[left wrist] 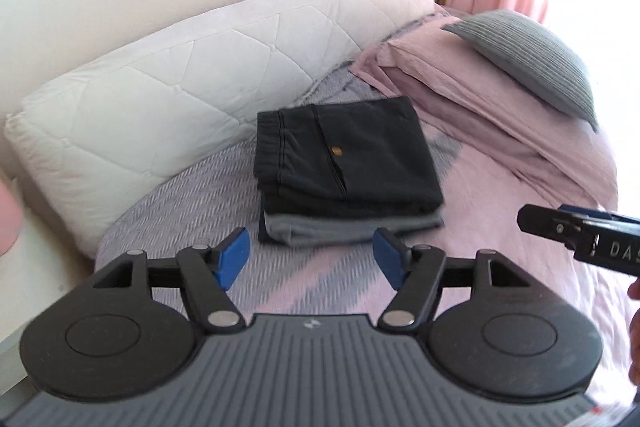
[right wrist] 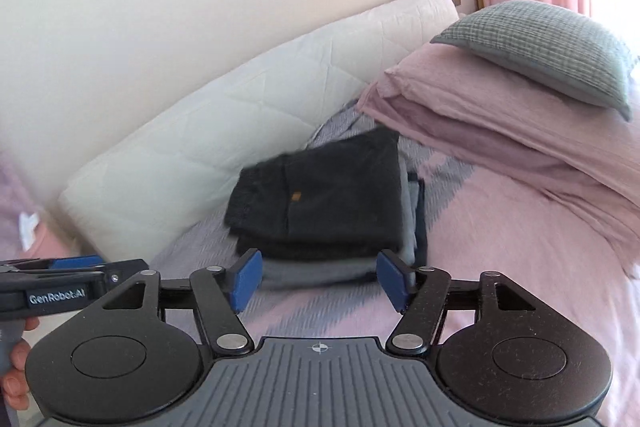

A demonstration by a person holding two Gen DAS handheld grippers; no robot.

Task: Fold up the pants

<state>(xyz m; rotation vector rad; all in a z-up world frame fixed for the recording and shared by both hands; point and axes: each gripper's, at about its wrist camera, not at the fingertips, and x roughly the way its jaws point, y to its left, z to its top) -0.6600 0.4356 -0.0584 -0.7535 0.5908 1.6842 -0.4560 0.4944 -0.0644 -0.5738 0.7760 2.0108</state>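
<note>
Two wrist fisheyes, side by side above a bed, both facing the folded pants stack.

Each looks forward and downward along its own tool, the left tool [left wrist: 312,263] and right tool [right wrist: 319,279], from near the folded pants stack [left wrist: 344,167]. Both share the stack, the white quilted bolster [right wrist: 248,115] behind it, and the grey pillow [left wrist: 532,63] right of it; each catches the other tool at its edge.

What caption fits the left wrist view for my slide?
Open left gripper hovering apart from dark folded pants stacked on a patterned bedspread.
</note>
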